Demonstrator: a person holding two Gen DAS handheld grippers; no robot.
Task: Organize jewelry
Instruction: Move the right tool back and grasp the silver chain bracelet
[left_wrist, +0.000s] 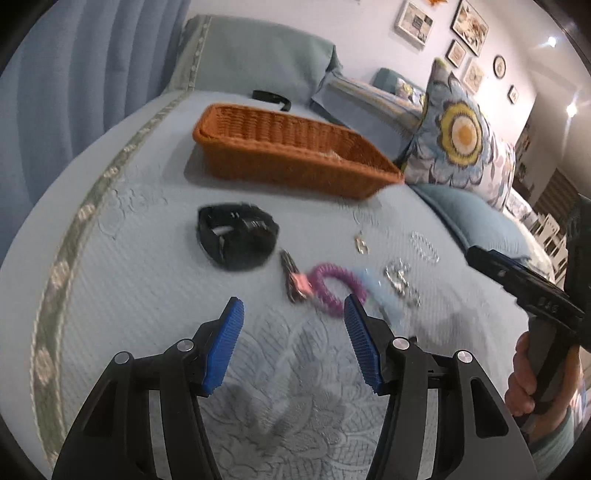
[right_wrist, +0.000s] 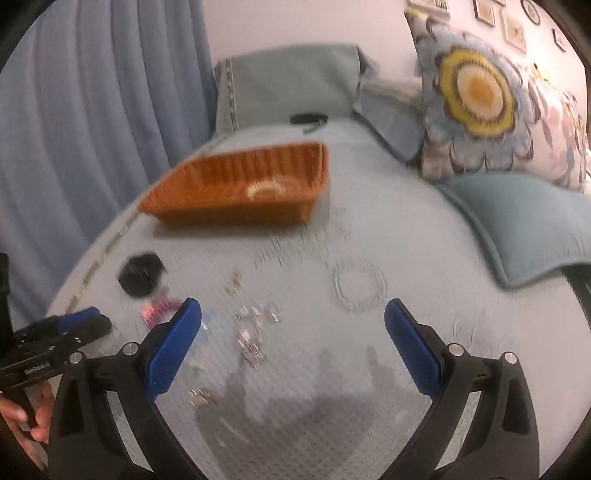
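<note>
The bed (left_wrist: 155, 280) carried everything, its pale blue quilt spread under both grippers. Near its far end sat the basket (left_wrist: 291, 162), orange wicker, with one pale beaded bracelet (right_wrist: 269, 188) already lying inside. A flowered pillow (left_wrist: 458, 136) leaned just beside the basket's right end.

The left gripper (left_wrist: 293, 343) hung over the quilt with its blue pads spread wide and nothing between them. The right gripper (right_wrist: 291, 349) was likewise wide open and empty, poised above a scatter of small silver pieces (right_wrist: 251, 332).

The rest of the jewelry lay loose on the quilt, well short of the basket: a black watch (left_wrist: 236, 236), a pink coil band (left_wrist: 332, 284) with a dark clip (left_wrist: 290, 275) touching it, a clear bead bracelet (right_wrist: 358, 286), a small pendant (left_wrist: 361, 243). Motion blur hid finer detail.

The task looked early, one piece stowed and most still out; this seemed the reach toward the next pick. The next move would call for lowering onto one item, probably the coil band or the silver pieces, and pinching low against the soft quilt so that thin links do not slip free.
</note>
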